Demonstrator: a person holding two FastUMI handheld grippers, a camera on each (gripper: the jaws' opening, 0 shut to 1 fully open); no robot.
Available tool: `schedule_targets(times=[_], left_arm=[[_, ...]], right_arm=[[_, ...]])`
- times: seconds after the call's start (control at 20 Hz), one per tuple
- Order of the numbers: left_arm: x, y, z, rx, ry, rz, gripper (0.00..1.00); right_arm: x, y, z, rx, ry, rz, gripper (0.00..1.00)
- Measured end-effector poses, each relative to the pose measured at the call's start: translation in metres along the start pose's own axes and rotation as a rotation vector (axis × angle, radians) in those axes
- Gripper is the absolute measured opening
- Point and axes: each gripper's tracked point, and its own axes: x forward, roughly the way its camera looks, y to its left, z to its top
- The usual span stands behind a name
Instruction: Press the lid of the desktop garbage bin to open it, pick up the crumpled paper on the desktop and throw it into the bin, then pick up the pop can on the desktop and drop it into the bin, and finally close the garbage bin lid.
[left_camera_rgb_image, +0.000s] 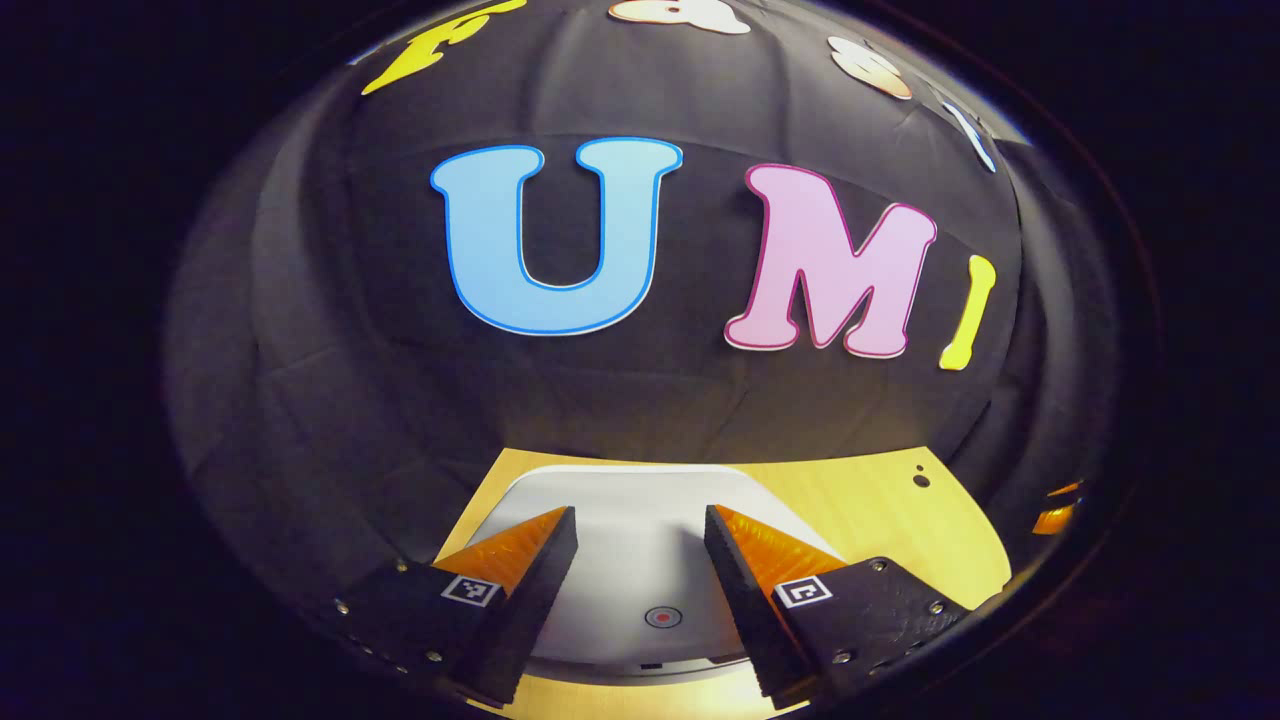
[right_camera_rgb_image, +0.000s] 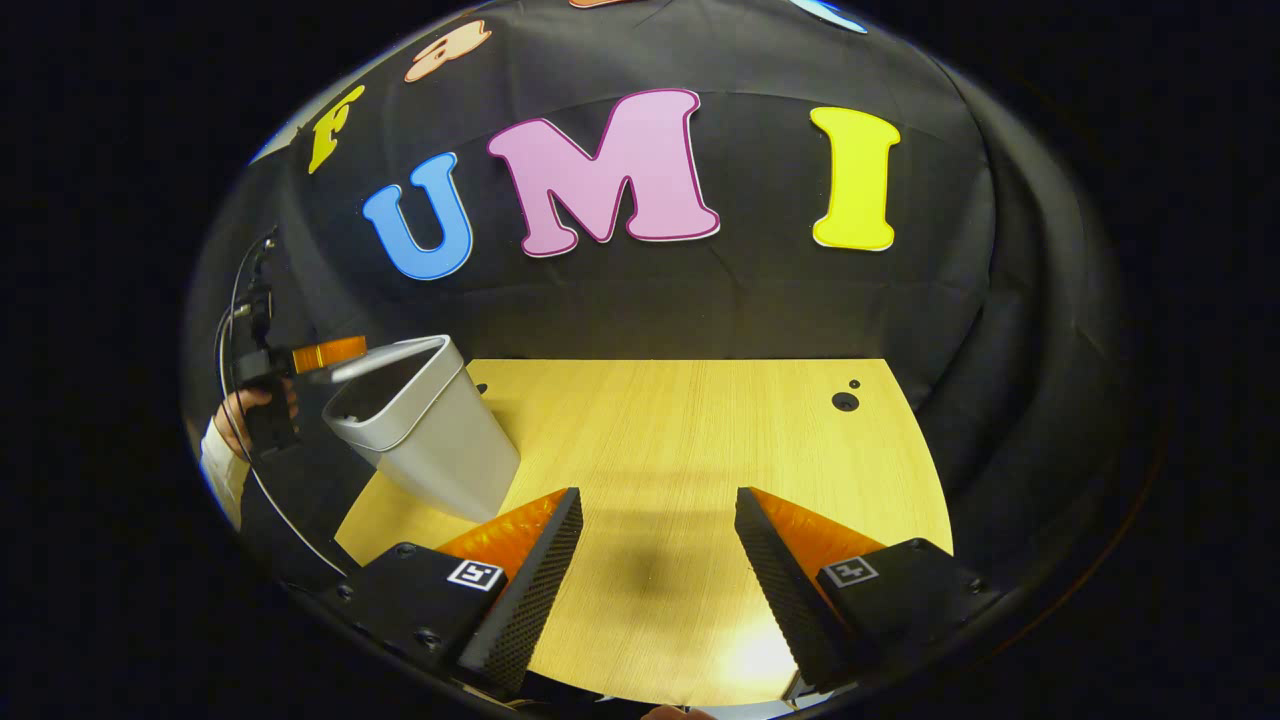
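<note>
Your right gripper (right_camera_rgb_image: 655, 560) has its fingers spread wide over bare table (right_camera_rgb_image: 700, 440); the wood ahead of it runs free to the cloth wall (right_camera_rgb_image: 700, 300), with only two small holes (right_camera_rgb_image: 846, 401) near the far right corner. The one obstacle on that side is the bin (right_camera_rgb_image: 430, 440), standing at the table's left edge. Your left gripper (left_camera_rgb_image: 640, 565) hangs just above the bin's lid (left_camera_rgb_image: 630, 540), jaws apart, with the lid close beneath them. Free table shows to the right of the lid.
</note>
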Motion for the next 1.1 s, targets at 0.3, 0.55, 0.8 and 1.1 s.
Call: schedule_targets(times=[0.3, 0.55, 0.8, 1.1], left_arm=[[0.011, 0.0, -0.023, -0.016, -0.039, 0.015, 0.86], [0.011, 0.001, -0.028, -0.043, -0.11, -0.019, 0.86], [0.012, -0.001, -0.03, -0.001, -0.106, 0.012, 0.87], [0.003, -0.007, -0.031, 0.063, -0.024, -0.017, 0.86]], right_arm=[[0.004, 0.003, 0.001, -0.011, 0.008, -0.005, 0.99], [0.004, 0.008, 0.001, -0.009, 0.009, -0.011, 0.99], [0.003, 0.015, 0.0, -0.009, 0.006, -0.013, 0.99], [-0.004, 0.012, 0.002, 0.003, -0.02, -0.028, 0.99]])
